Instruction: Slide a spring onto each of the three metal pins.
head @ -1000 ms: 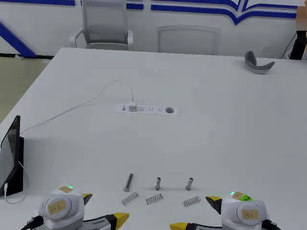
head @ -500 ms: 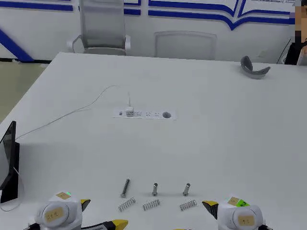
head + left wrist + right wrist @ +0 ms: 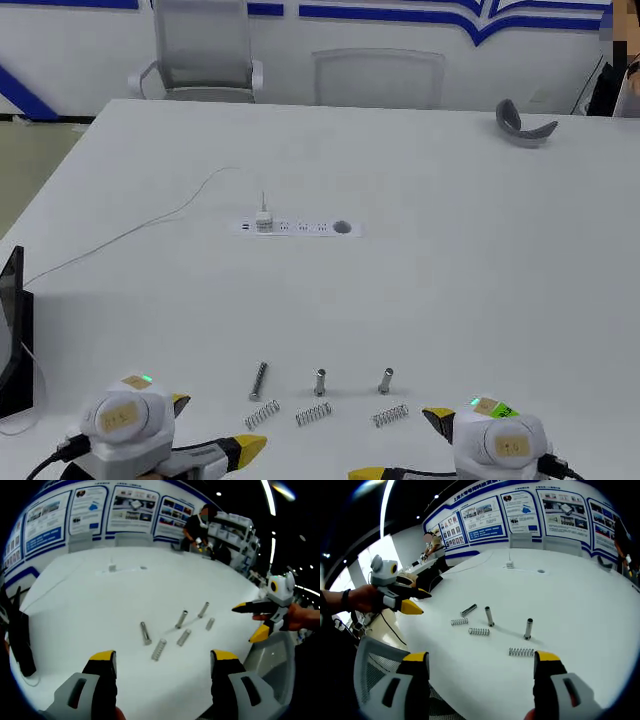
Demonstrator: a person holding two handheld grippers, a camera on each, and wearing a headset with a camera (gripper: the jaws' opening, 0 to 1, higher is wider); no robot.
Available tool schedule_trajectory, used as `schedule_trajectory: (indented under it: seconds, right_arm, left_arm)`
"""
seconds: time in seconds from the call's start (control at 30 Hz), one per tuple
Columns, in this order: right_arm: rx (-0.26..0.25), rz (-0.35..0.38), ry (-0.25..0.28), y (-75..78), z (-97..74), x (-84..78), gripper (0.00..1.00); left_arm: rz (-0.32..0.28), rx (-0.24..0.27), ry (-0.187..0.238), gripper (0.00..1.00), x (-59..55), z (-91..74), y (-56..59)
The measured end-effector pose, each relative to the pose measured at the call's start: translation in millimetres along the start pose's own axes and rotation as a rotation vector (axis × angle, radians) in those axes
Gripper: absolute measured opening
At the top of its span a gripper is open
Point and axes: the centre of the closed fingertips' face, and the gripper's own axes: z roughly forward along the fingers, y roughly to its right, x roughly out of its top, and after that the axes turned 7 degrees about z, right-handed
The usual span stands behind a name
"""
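Three springs (image 3: 313,413) lie loose in a row on the near edge of the white worktop (image 3: 450,280). Each is just in front of one of the three metal pins (image 3: 320,381), and none is threaded on. The middle and right pins stand upright, while the left one appears to lie on its side. I judge the task unstarted, with all three springs left to fit.

The left tongs (image 3: 225,425) and right tongs (image 3: 390,441) hover near the row, both released and empty. Labels on the tongs' housings, and the wall posters (image 3: 525,515) beyond, are too small to read.
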Motion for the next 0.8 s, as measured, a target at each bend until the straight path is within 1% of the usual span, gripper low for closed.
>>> schedule_trajectory:
  seconds: [0.1, 0.2, 0.37, 0.5, 0.63, 0.8]
  right_arm:
    - [-0.003, 0.001, 0.003, 1.0, 0.1, 0.2, 0.88]
    - [-0.003, 0.000, 0.004, 0.2, -0.5, 0.3, 0.88]
    - [-0.009, 0.010, 0.006, 2.2, -2.3, -0.5, 0.88]
    - [-0.019, 0.018, 0.011, 4.8, -5.4, -0.1, 0.88]
    - [-0.031, 0.020, 0.011, 7.9, -7.2, -1.0, 0.89]
    - [-0.037, 0.027, 0.013, 9.0, -8.6, -1.4, 0.89]
  left_arm:
    - [0.001, -0.004, 0.002, 0.78, 3.0, 4.3, -2.4]
    - [0.017, -0.009, -0.008, 0.78, 4.5, 8.8, -4.5]
    - [0.009, -0.014, -0.010, 0.77, 6.5, 14.6, -9.6]
    - [0.010, -0.017, -0.022, 0.77, 5.7, 20.0, -11.9]
    - [0.004, -0.030, -0.019, 0.76, 8.5, 25.3, -12.0]
    - [0.004, -0.037, -0.025, 0.77, 6.4, 32.4, -14.0]
